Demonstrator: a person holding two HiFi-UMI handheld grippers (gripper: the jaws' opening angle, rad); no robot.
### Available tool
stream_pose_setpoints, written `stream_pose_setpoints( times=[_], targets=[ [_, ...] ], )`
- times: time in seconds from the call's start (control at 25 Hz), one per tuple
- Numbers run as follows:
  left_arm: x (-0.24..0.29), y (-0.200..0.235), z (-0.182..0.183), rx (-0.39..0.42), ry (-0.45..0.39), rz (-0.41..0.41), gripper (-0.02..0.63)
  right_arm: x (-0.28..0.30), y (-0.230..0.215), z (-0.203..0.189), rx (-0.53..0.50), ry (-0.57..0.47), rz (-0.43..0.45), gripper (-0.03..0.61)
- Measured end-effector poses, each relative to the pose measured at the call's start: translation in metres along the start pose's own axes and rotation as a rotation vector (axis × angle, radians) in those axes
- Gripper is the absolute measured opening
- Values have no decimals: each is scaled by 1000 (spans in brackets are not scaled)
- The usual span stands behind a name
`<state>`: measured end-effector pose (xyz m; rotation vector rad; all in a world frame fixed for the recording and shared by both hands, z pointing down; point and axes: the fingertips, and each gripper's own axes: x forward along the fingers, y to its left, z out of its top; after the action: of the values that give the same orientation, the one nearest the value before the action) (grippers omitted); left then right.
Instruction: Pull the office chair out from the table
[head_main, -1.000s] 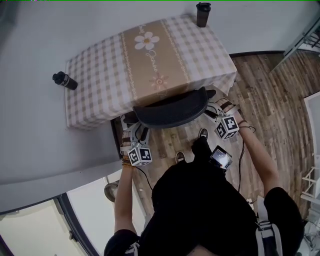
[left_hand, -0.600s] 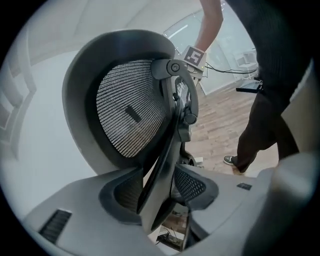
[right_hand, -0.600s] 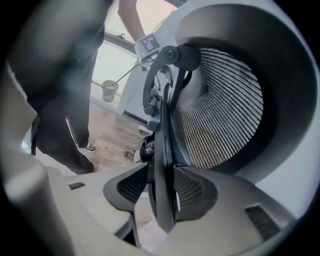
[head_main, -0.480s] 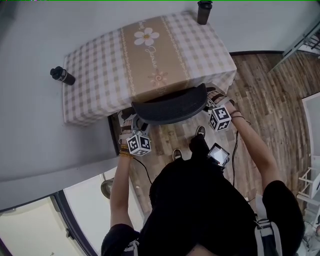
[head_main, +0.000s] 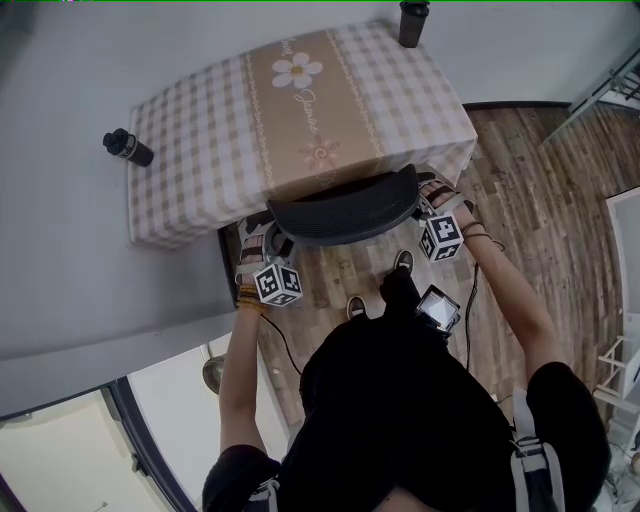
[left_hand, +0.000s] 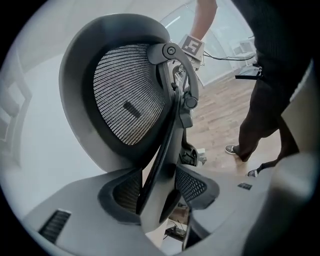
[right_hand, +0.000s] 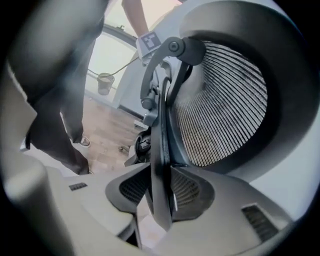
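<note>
From your head view, the chair's (head_main: 345, 208) seat and wheels hide beneath its backrest and your body. The top edge crops the dark cup (head_main: 413, 24) on the surface (head_main: 190, 150), whose lettering (head_main: 304, 106) is too small to read.

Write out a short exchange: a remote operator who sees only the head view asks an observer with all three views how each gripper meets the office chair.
Operator: From above I see both grippers at the ends of the office chair backrest, but not the jaws. Is the left one clamped?
Observer: No. The left gripper has a dark frame bar between its jaws, but they have just been opening and there is a gap on one side.
Operator: And the right?
Observer: The right gripper has just been closing its jaws. They look pressed against both faces of the opposite bar.
</note>
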<state>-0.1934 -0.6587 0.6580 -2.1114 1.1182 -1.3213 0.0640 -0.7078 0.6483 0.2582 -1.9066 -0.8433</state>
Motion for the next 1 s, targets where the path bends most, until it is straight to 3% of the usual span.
stream_pose_setpoints(
  times=[0.12, 1.0],
  targets=[
    [-2, -2, 1, -30, -16, -7, 219, -2, -3, 2, 71, -9, 26, 109],
    [-13, -11, -1, -91, -21, -26, 207, -11, 9, 11, 162, 45, 61, 103]
  ],
)
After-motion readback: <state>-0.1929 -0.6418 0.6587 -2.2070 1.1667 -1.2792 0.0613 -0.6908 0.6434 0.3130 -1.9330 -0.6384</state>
